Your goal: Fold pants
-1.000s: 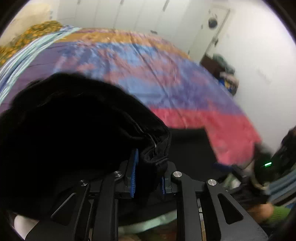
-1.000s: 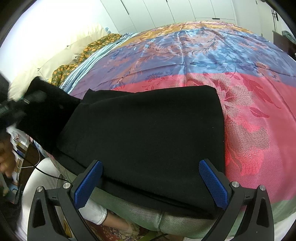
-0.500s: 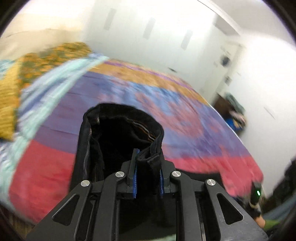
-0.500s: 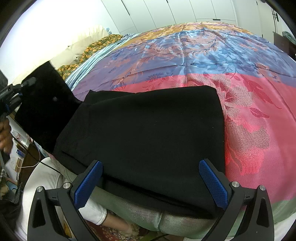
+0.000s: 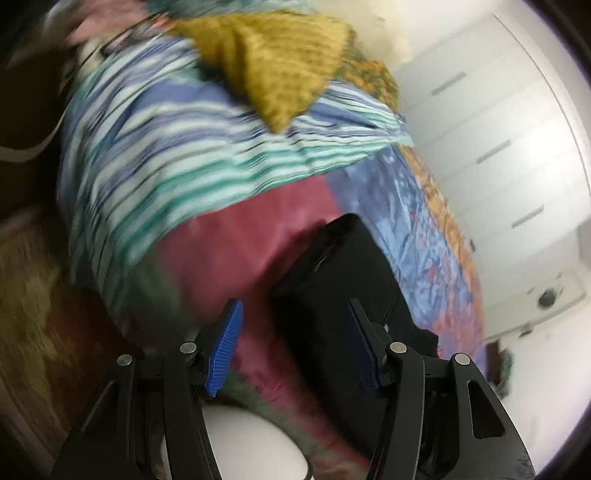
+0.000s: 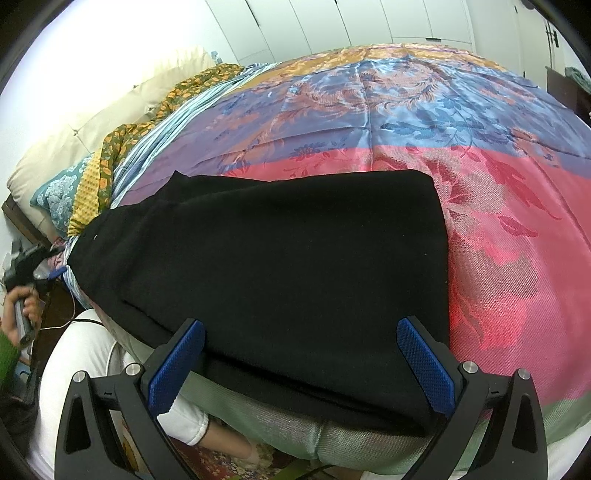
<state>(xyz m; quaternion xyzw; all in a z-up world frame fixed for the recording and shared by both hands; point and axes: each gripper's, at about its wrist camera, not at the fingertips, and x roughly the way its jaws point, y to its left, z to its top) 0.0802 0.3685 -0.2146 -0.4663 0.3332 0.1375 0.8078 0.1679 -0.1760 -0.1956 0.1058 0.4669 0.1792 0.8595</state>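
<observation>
The black pants (image 6: 280, 266) lie folded flat on the bedspread (image 6: 498, 206) near the bed's front edge. My right gripper (image 6: 301, 354) is open and empty, its blue pads on either side of the pants' near edge, just above it. In the left wrist view the pants (image 5: 343, 295) show as a dark folded block on the red part of the bedspread (image 5: 229, 251). My left gripper (image 5: 293, 343) is open and empty, just off the pants' end. This view is blurred by motion. The left gripper also shows far left in the right wrist view (image 6: 40, 258), held in a hand.
A striped sheet (image 5: 166, 147), a mustard blanket (image 5: 273, 62) and pillows (image 6: 77, 144) lie at the head of the bed. White wardrobe doors (image 6: 332, 22) stand behind the bed. The person's white-clad leg (image 6: 88, 354) is below the bed's edge.
My left gripper held the pants' end up in the air, laid it down over the rest, opened and drew back to the left. The right gripper has not moved.
</observation>
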